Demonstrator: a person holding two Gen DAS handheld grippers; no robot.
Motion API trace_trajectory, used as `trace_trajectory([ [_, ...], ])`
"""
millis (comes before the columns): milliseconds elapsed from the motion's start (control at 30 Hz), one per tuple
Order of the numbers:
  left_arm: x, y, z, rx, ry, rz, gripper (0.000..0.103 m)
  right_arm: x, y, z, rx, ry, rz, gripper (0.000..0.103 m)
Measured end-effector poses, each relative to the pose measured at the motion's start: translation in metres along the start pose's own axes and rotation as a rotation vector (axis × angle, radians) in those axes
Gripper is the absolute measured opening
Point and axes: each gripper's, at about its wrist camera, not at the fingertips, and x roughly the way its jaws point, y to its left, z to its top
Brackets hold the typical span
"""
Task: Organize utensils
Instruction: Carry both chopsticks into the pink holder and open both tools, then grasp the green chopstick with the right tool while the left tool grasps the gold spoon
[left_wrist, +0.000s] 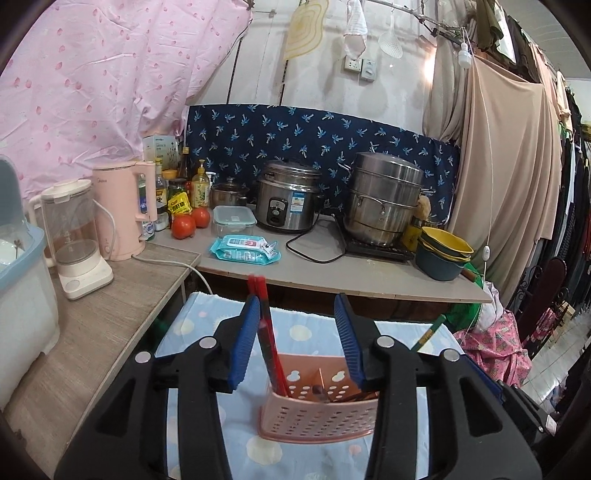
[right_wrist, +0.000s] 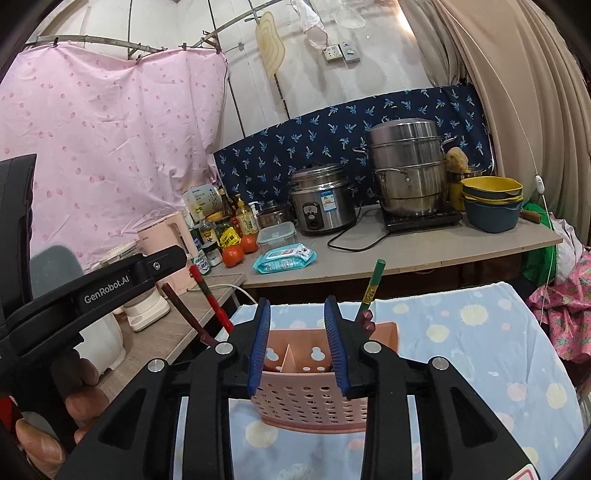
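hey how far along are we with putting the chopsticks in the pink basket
Mostly done, it seems. The red chopsticks already stand in the pink basket, leaning by the left gripper's left finger. A green chopstick stands at the basket's far right corner. Neither gripper is holding anything: the jaws of the left and of the right gripper are open above the basket. No loose utensils show on the blue cloth, so little seems left.
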Motion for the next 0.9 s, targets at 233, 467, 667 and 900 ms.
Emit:
trace_trajectory([
  [233, -0.021, -0.001, -0.018, 0.018, 0.022, 0.006, 0.042, -0.021, 0.0, -0.015, 0.007, 0.025, 0.011, 0.031],
  [467, -0.037, 0.003, -0.053, 0.029, 0.085, 0.014, 0.042, -0.043, 0.003, -0.048, -0.002, 0.083, 0.014, 0.031],
  [667, -0.049, 0.01, -0.088, 0.023, 0.147, 0.023, 0.042, -0.062, -0.003, -0.077, 0.021, 0.134, 0.005, 0.031],
  [900, -0.063, 0.017, -0.128, 0.009, 0.223, 0.027, 0.042, -0.083, -0.016, -0.107, 0.061, 0.187, -0.019, 0.031],
])
